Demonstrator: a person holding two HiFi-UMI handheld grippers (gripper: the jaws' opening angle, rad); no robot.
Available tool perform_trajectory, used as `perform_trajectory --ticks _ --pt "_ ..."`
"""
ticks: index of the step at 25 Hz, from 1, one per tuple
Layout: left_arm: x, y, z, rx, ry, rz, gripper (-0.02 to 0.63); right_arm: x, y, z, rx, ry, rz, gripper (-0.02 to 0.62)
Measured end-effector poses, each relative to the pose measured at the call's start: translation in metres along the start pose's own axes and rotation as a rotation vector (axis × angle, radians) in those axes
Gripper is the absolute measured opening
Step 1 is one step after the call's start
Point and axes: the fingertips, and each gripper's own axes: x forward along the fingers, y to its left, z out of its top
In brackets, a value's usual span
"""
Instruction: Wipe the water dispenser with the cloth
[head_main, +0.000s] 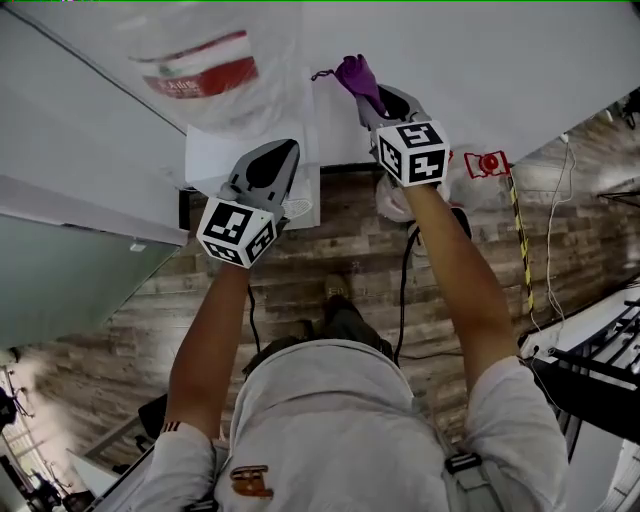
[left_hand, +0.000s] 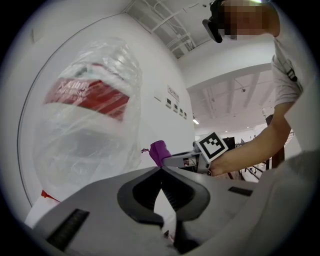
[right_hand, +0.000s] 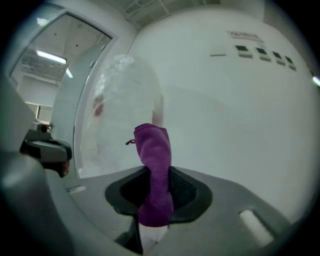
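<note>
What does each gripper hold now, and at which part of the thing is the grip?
The right gripper holds the purple cloth, pinched about its middle, with one end standing out beyond the jaws. The left gripper is shut and holds nothing.

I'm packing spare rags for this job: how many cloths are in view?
1. A purple cloth is clamped in the right claw, held up near the wrapped bottle. The left claw is shut and empty. Others may be hidden.
</note>
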Motion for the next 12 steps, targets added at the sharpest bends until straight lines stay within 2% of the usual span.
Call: perform_trajectory --ticks 4,12 --pt "-0.024 -0.016 0.026 0.019 -0.058 -0.048 -0.002 -0.055 0.035 0.032 0.052 -0.119 -0.005 0.104" --pt "-0.078 -0.060 0.078 0.057 -0.147 -0.128 -0.002 -0.143 0.114 0.070 0.139 -0.273 0.010 0.104"
